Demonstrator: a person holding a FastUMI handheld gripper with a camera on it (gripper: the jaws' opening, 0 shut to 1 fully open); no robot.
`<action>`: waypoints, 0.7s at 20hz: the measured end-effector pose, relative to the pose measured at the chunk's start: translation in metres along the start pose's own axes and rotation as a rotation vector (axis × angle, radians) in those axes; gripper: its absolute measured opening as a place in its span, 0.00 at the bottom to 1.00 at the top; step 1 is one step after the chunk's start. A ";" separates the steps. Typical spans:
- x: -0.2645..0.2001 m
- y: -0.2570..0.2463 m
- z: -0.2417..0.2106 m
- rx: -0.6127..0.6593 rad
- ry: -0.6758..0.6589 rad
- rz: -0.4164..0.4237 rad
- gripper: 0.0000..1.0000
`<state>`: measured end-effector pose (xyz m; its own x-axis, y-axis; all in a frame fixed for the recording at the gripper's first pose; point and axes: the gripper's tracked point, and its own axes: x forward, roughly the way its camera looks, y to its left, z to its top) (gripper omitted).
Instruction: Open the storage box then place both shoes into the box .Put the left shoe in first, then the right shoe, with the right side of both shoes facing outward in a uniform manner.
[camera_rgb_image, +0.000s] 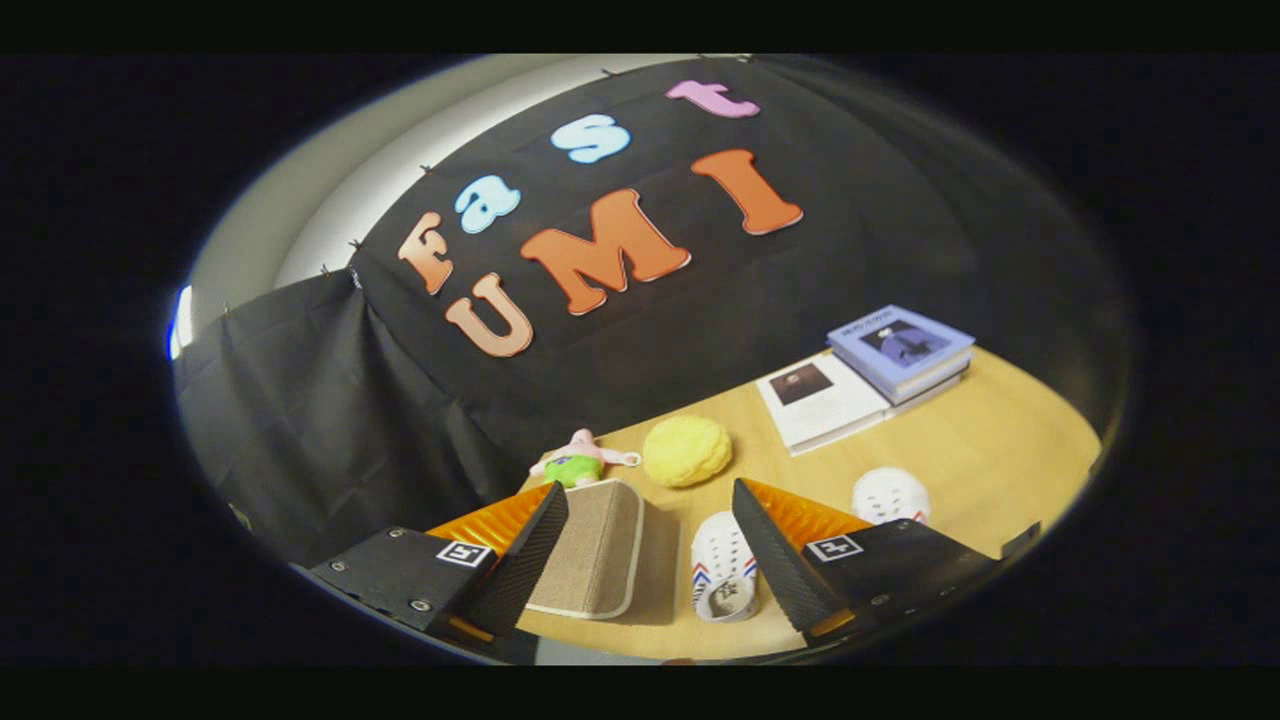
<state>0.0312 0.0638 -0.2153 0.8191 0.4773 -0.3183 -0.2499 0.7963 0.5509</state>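
A beige fabric storage box (592, 560) with a pale rim lies on the wooden table (1000, 450), just ahead of the left finger, its lid closed. A white perforated shoe (722, 570) with red and blue stripes sits between the fingers, closer to the right one. The second white shoe (890, 495) peeks out beyond the right finger. My gripper (650, 560) hovers above them, open, with nothing held between its fingers.
A yellow round sponge-like ball (686, 451) and a small pink and green plush toy (580, 462) lie beyond the box near the cloth wall. Two books, one white (820, 400) and one bluish (900, 350), rest at the table's far right.
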 end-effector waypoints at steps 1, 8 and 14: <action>0.008 -0.003 -0.011 0.050 0.029 0.033 0.98; 0.056 0.002 -0.083 0.382 0.298 0.239 0.98; 0.089 0.019 -0.137 0.522 0.523 0.363 0.98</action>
<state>0.0286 0.1726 -0.3392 0.3546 0.8861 -0.2986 -0.0746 0.3451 0.9356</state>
